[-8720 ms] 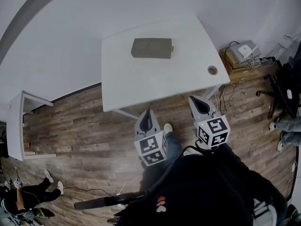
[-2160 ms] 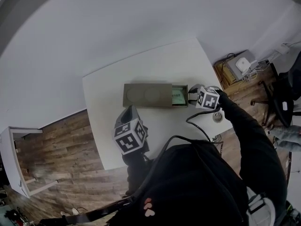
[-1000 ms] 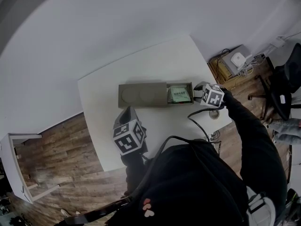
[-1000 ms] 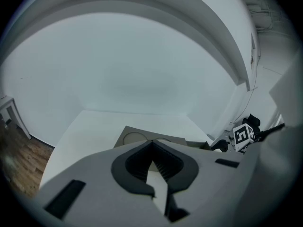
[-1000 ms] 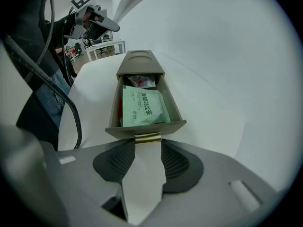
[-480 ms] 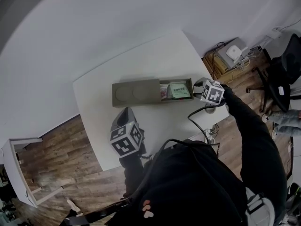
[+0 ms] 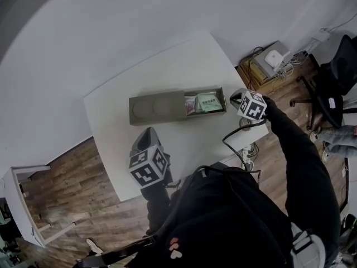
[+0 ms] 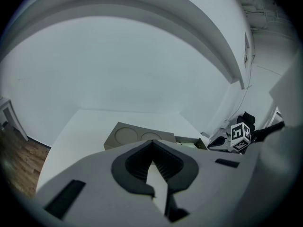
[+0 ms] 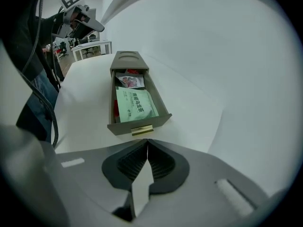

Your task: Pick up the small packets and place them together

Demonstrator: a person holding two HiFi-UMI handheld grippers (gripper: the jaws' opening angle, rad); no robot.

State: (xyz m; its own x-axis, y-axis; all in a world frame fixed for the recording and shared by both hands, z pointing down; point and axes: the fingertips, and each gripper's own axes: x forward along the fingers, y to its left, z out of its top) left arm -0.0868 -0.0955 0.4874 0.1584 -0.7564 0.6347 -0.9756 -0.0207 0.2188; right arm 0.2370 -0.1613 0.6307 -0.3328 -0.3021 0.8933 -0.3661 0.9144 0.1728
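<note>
A grey-olive box (image 7: 156, 106) lies on the white table (image 7: 167, 66), its drawer (image 9: 139, 124) pulled out toward the right. Inside the drawer lie a green packet (image 9: 135, 104) and a small white-and-red packet (image 9: 129, 81); both also show in the head view, the green packet (image 7: 207, 102) on the right. My right gripper (image 9: 147, 142) has just been closing and is shut with nothing between the jaws. The brass handle (image 9: 142, 130) sits just beyond its tips. My left gripper (image 8: 151, 143) is shut and empty, hovering over the table's near side, short of the box (image 8: 137, 136).
The table's right edge lies just behind my right gripper (image 7: 237, 98). On the wooden floor to the right are a low stand with electronics and cables (image 7: 268, 60) and a dark chair (image 7: 334, 77). A white shelf unit (image 7: 22, 205) stands at far left.
The drawer has slid further out to the right and the white-and-red packet now shows. My right gripper moved right with it and its jaws came shut. The left gripper barely shifted.
</note>
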